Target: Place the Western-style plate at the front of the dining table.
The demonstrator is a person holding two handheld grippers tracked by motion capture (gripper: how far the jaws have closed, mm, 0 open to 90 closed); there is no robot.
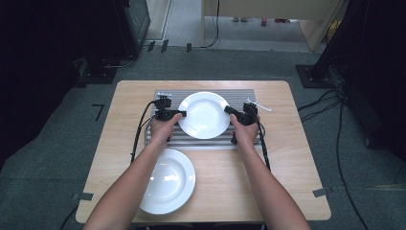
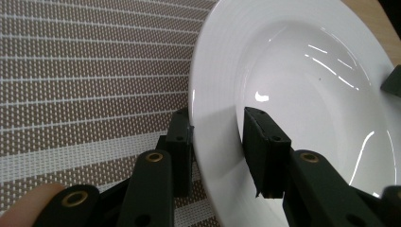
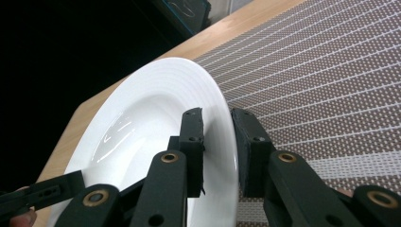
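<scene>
A white deep plate (image 1: 203, 115) lies over a striped placemat (image 1: 239, 96) at the back of the wooden table. My left gripper (image 1: 179, 114) holds its left rim and my right gripper (image 1: 230, 110) its right rim. In the left gripper view the jaws straddle the plate's (image 2: 307, 94) rim, one under it and one on the inner slope, and the left gripper (image 2: 217, 142) is shut on it. The right gripper view shows the right gripper (image 3: 217, 146) clamped on the thin rim of the plate (image 3: 142, 123), with the mat (image 3: 321, 80) beneath.
A second white plate (image 1: 172, 182) sits near the table's front left, partly under the left forearm. A small white object (image 1: 258, 105) lies at the mat's back right corner. Bare wood (image 1: 287, 158) extends to the front right. Cables trail off the table's sides.
</scene>
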